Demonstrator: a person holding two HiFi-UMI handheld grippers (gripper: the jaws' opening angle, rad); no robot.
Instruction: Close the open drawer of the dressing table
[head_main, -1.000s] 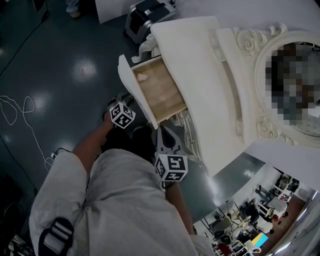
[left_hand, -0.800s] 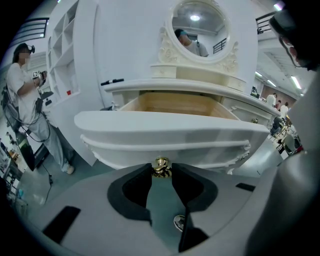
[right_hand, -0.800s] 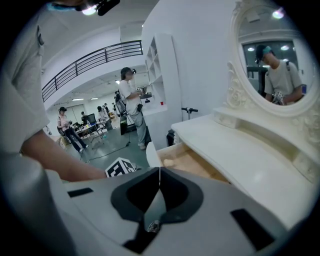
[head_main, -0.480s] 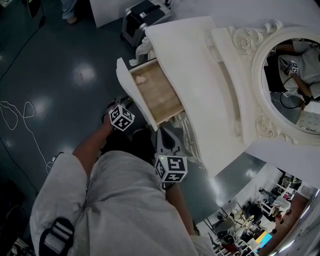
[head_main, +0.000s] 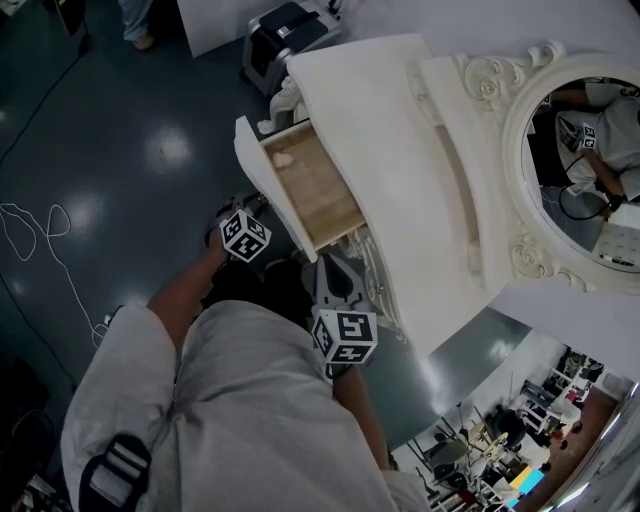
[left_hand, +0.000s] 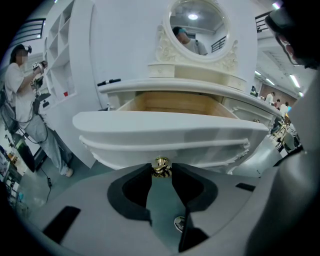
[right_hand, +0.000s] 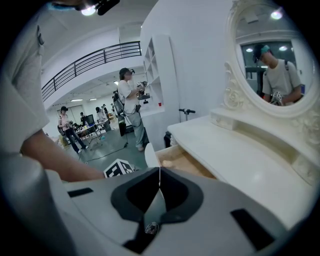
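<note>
At the front of a white dressing table (head_main: 400, 150), a person in a pale shirt is leaning over the drawer (head_main: 312, 185). The drawer is standing pulled well out from under the tabletop, with its bare wooden inside showing. The left gripper (left_hand: 161, 171) is pointing down at the curved drawer front (left_hand: 170, 132). Its fingers are gripping the small brass knob (left_hand: 161, 165) low on the middle of that front, one finger pressing on each side. The right gripper (right_hand: 160, 173) is hanging near the drawer's near end, its fingers lying flat together with nothing between them. An oval mirror (head_main: 590, 150) in a carved frame is standing at the back of the tabletop and reflecting the person. A black-and-silver case (head_main: 285, 30) is sitting on the glossy grey floor (head_main: 120, 150) past the table's far end. A thin white cable (head_main: 40, 225) is trailing across the floor to the left. Another person (right_hand: 131, 107) is standing by white shelves (right_hand: 156, 65) in the background.
</note>
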